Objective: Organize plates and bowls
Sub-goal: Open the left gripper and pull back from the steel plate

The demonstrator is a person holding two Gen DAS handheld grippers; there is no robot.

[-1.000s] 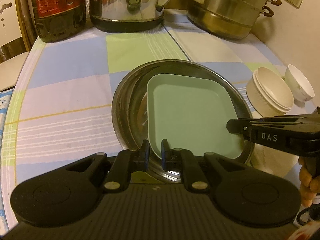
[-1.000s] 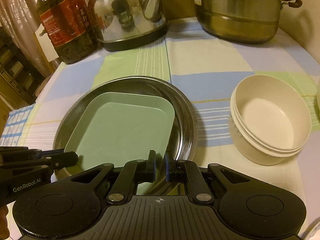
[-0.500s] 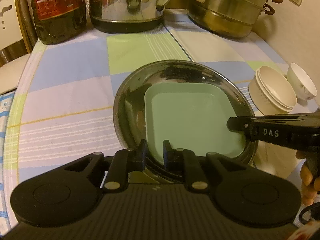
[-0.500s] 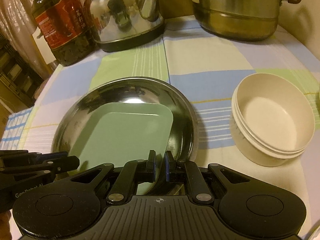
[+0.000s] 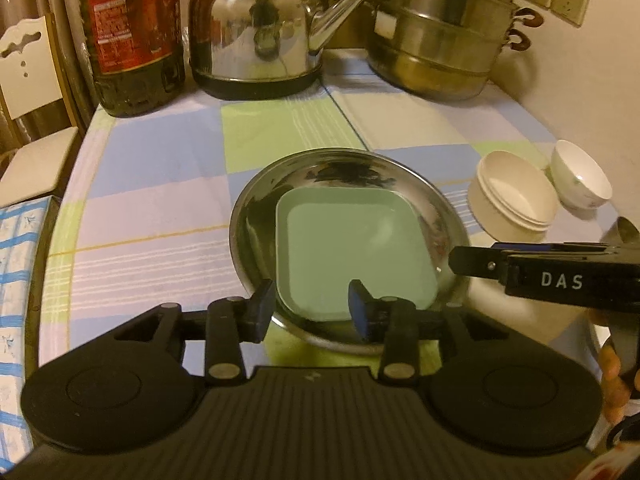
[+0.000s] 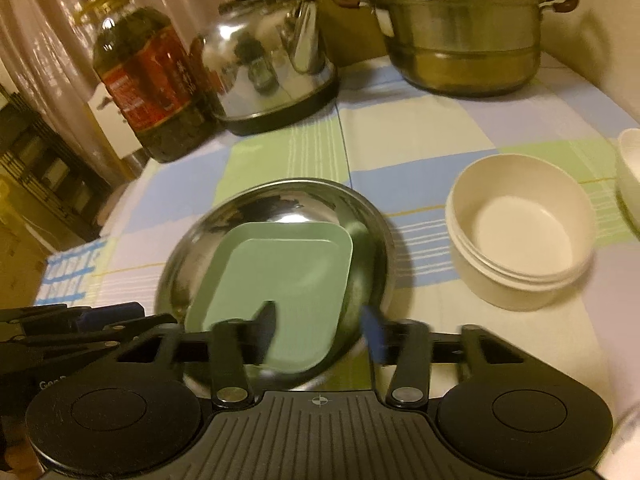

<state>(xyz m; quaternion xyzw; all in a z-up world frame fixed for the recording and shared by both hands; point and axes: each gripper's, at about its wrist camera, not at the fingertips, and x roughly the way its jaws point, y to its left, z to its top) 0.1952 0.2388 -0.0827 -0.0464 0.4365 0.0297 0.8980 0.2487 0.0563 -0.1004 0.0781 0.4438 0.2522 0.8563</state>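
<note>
green square plate [image 5: 352,256] lying inside steel round plate [image 5: 348,248]; left gripper [image 5: 312,304] and right gripper [image 6: 320,328] fingers spreading, pinching nothing. risk: a withdrawing finger catching the steel rim, sliding both.

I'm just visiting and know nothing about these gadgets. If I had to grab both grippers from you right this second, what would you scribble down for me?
Left gripper: jaws opening, nothing pinched; it sits at the near rim of the steel plate.
Right gripper: jaws opening too, holding nothing, also at the near rim.
Things: the green square plate lies loose inside the steel plate. To the right on the checked tablecloth stand the cream bowl and a small white bowl, side by side, not nested.
Done: green plate stacked in the steel plate.
Left: probably gathering the two bowls together.
</note>
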